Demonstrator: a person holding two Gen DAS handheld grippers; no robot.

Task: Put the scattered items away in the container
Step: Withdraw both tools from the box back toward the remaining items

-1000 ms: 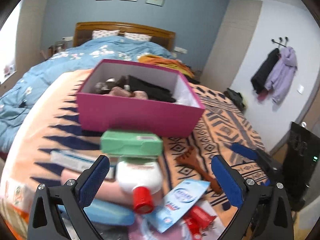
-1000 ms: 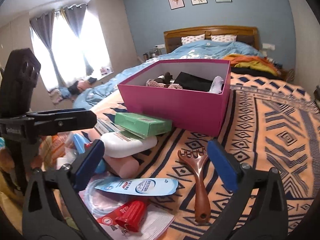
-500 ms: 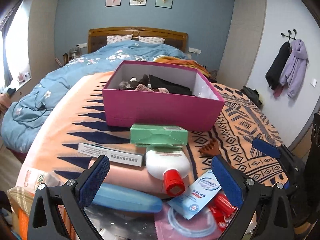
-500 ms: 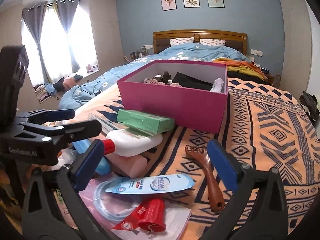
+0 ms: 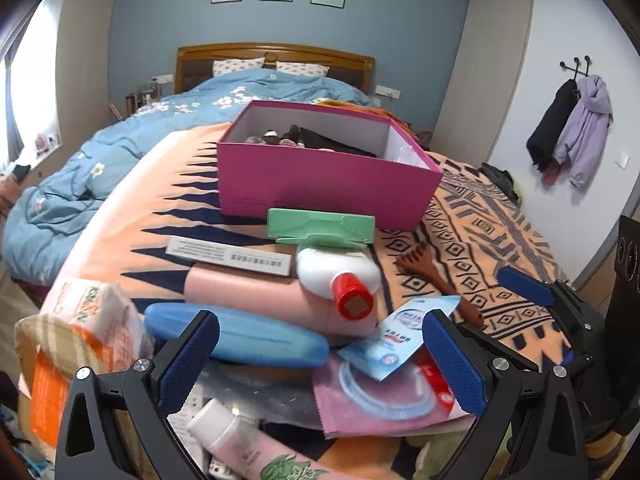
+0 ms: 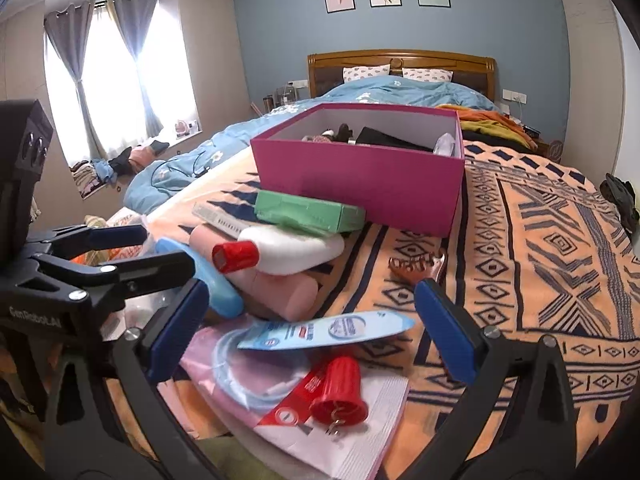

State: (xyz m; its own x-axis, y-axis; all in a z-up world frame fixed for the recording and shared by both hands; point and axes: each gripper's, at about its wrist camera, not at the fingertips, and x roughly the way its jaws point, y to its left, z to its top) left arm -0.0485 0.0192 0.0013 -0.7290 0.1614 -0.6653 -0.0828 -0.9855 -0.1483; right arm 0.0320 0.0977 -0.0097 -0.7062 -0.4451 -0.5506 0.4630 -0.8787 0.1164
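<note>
1. The left gripper [image 5: 320, 354] is hanging released, jaws wide apart and empty, with a blue case [image 5: 236, 336] lying between its fingers.
2. The right gripper [image 6: 312, 320] is likewise gaping empty over a blue-white sachet [image 6: 326, 330].
3. Ahead of both, a white bottle [image 5: 336, 272] is lying against a green box [image 5: 322, 226].
4. Farthest ahead, the pink container [image 5: 320, 184] is sitting open.
</note>
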